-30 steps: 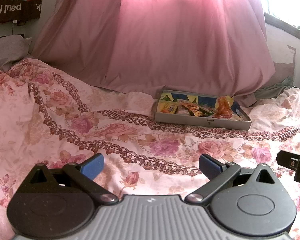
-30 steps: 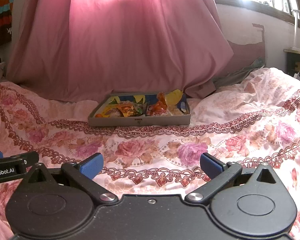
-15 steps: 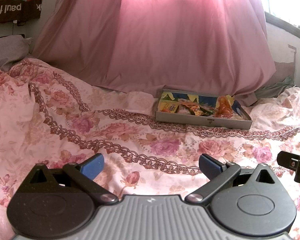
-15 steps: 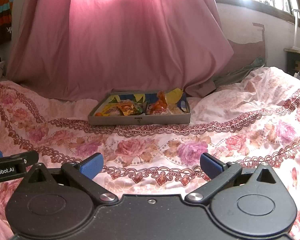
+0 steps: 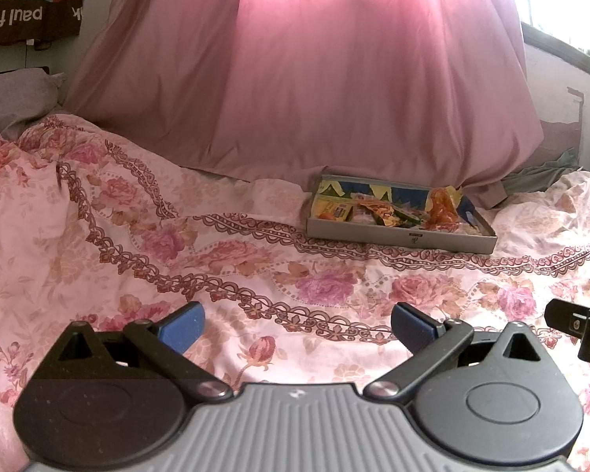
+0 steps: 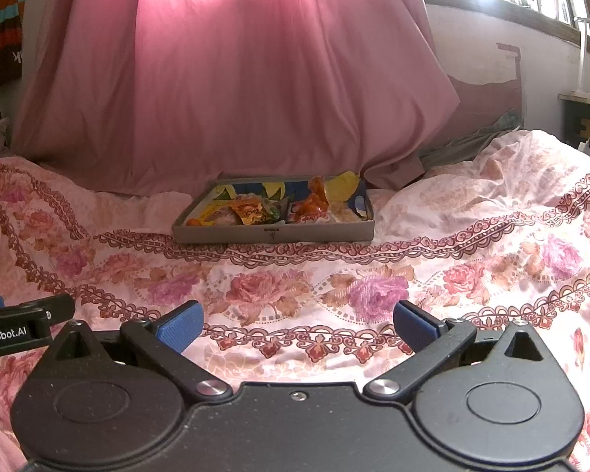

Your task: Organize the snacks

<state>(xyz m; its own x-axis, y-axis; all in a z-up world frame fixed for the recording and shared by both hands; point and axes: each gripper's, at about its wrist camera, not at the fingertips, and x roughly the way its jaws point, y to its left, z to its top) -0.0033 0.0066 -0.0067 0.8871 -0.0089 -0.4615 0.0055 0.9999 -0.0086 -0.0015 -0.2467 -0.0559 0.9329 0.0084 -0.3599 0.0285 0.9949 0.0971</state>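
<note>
A shallow grey cardboard box (image 5: pixel 397 234) holding several colourful snack packets (image 5: pixel 381 210) sits on the floral bedspread near the pink curtain; it also shows in the right wrist view (image 6: pixel 273 232) with its snack packets (image 6: pixel 279 206). My left gripper (image 5: pixel 297 326) is open and empty, low over the bedspread, well short of the box. My right gripper (image 6: pixel 297 324) is open and empty, also well short of the box. Each gripper's edge shows in the other's view.
The floral bedspread (image 5: pixel 177 236) covers the whole bed in soft folds. A pink curtain (image 5: pixel 314 78) hangs behind the box. A grey pillow (image 5: pixel 15 98) lies far left. A window ledge and a white lamp (image 6: pixel 582 39) are at the right.
Both views have drawn back very slightly from the box; the box sits a little higher in the frames. The jaws stay open.
</note>
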